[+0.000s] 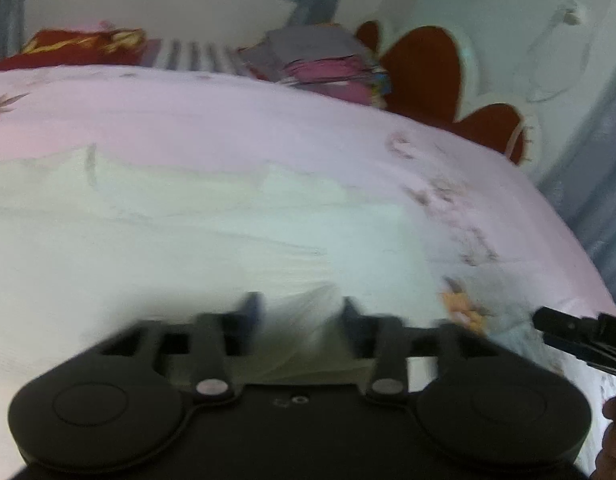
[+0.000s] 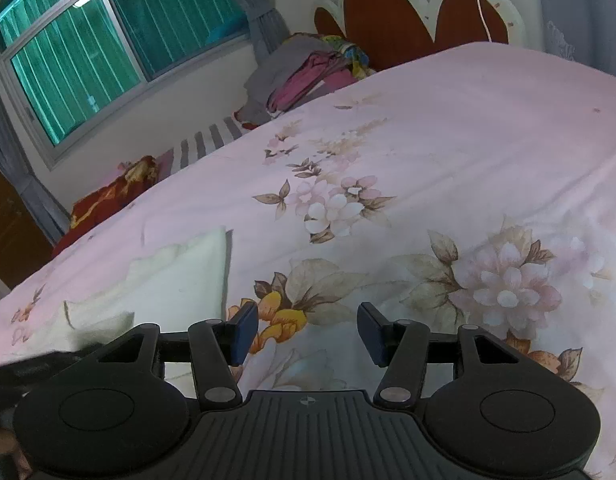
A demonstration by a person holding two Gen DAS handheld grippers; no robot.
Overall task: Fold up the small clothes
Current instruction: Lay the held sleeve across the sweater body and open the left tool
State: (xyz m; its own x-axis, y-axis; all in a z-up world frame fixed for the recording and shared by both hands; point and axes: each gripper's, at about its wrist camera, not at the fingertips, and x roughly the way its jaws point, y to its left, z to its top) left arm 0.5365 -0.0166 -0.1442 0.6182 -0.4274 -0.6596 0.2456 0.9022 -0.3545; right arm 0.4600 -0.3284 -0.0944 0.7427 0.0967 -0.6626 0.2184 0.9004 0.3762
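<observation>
A white garment [image 1: 196,240] lies spread flat on the pink floral bedsheet [image 1: 268,120] and fills the left and middle of the blurred left wrist view. My left gripper [image 1: 302,316] hangs over its near edge with the jaws apart. A raised fold of the white cloth sits loosely between them, and the pads do not press on it. In the right wrist view the garment [image 2: 180,280] lies to the left. My right gripper [image 2: 308,330] is open over the printed flowers of the sheet [image 2: 467,140], with nothing between its blue pads. The right gripper's black finger [image 1: 567,328] shows at the left view's right edge.
A pile of grey and pink clothes [image 2: 300,76] sits at the far side of the bed by the red and white headboard [image 2: 387,12]. A red patterned cloth [image 2: 108,196] lies near the far left edge. A window [image 2: 88,52] with green blinds is behind.
</observation>
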